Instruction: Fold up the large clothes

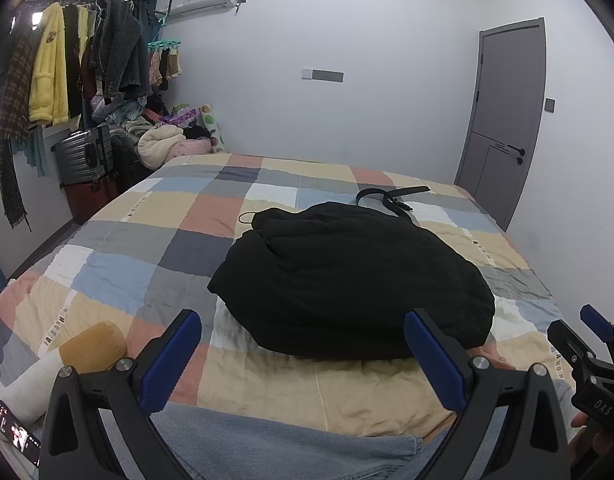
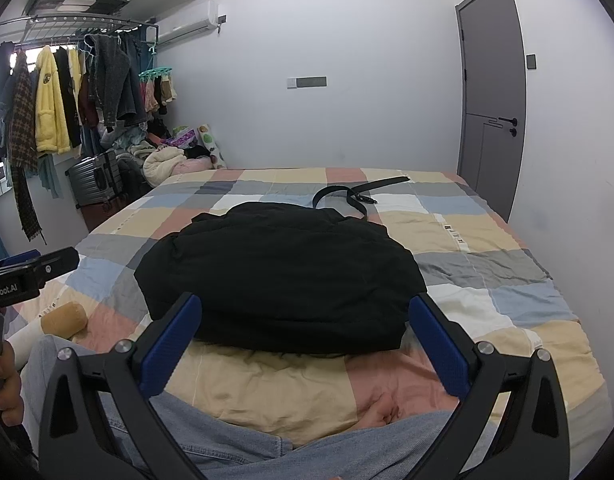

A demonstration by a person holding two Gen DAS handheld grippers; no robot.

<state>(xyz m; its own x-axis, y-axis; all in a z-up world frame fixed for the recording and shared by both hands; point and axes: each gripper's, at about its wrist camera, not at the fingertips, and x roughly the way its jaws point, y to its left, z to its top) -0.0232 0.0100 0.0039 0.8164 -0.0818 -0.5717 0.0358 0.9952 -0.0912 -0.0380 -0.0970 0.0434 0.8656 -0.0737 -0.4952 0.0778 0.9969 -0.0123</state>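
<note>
A large black padded garment (image 1: 347,276) lies folded in a thick bundle on the checked bed cover (image 1: 147,240); it also shows in the right wrist view (image 2: 279,276). My left gripper (image 1: 303,356) is open and empty, held just in front of the bundle's near edge, apart from it. My right gripper (image 2: 305,340) is open and empty, also just short of the near edge. The right gripper shows at the right edge of the left wrist view (image 1: 595,344), the left gripper at the left edge of the right wrist view (image 2: 31,268).
A black belt (image 1: 391,198) lies on the bed behind the bundle. A yellow-tipped roller (image 1: 91,346) and a phone (image 1: 15,432) lie at the near left. The person's jeans-clad legs (image 2: 227,440) are below the grippers. A clothes rack (image 1: 67,60), suitcases (image 1: 83,160) and a grey door (image 1: 503,120) stand around the bed.
</note>
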